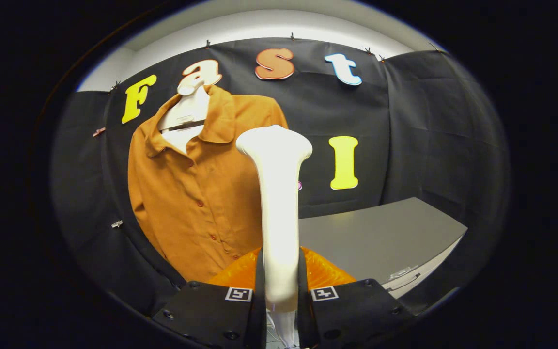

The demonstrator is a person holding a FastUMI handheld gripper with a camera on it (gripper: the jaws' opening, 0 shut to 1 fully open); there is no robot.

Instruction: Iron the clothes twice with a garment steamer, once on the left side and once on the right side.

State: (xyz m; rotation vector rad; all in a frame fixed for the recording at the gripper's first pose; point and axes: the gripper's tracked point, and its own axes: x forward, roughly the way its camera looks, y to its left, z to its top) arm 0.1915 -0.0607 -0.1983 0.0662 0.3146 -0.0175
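Garment steamer [279, 203] upright, clamped in the gripper [280, 291], beside orange shirt [196, 194] on hanger.

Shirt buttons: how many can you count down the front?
3 on the orange shirt: one mid-chest, one lower, one near the hem. The white steamer, held in the claw, may hide more.

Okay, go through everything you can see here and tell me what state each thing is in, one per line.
Gripper: shut on the garment steamer's handle, a finger on each side.
Garment steamer: held upright, head up in front of the shirt; whether it touches cannot be told.
Shirt: hanging on a white hanger, buttoned, collar open, against the booth's wall.
Hanger: up on the wall, carrying the shirt.
Grey table: beyond the fingers, beside the shirt.
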